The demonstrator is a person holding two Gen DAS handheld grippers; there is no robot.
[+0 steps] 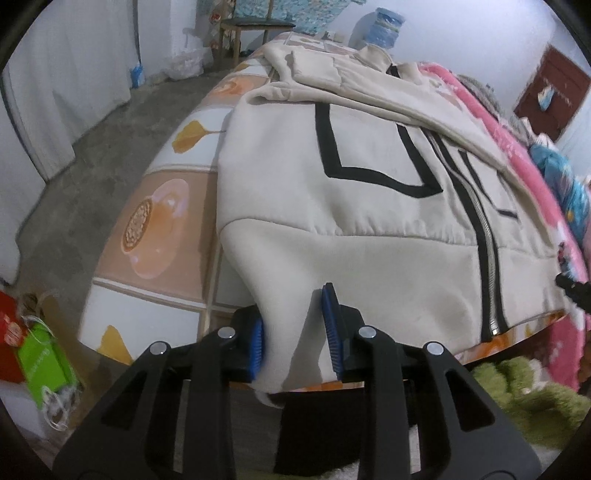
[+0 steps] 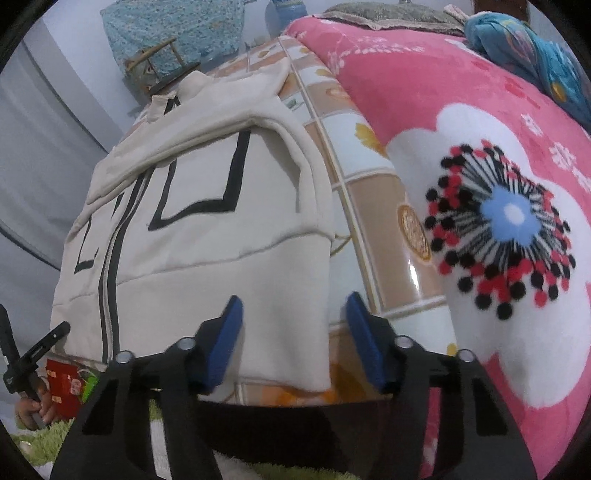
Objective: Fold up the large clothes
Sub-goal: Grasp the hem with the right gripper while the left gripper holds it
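Note:
A cream zip-up jacket (image 1: 369, 221) with black line trim lies front up on the bed, its sleeves folded across the chest. My left gripper (image 1: 295, 332) is open, its blue pads either side of the jacket's lower left hem corner, which hangs over the bed edge. In the right wrist view the same jacket (image 2: 207, 240) fills the left half. My right gripper (image 2: 293, 332) is open around the lower right hem corner. The left gripper's tip (image 2: 33, 350) shows at the far left of that view.
The bed has a patterned sheet (image 1: 159, 206) with coffee-cup and leaf prints. A pink flowered blanket (image 2: 480, 184) lies on the right. A green rug (image 1: 524, 391) and a red and green bag (image 1: 33, 354) sit on the concrete floor. A chair (image 1: 251, 29) stands beyond.

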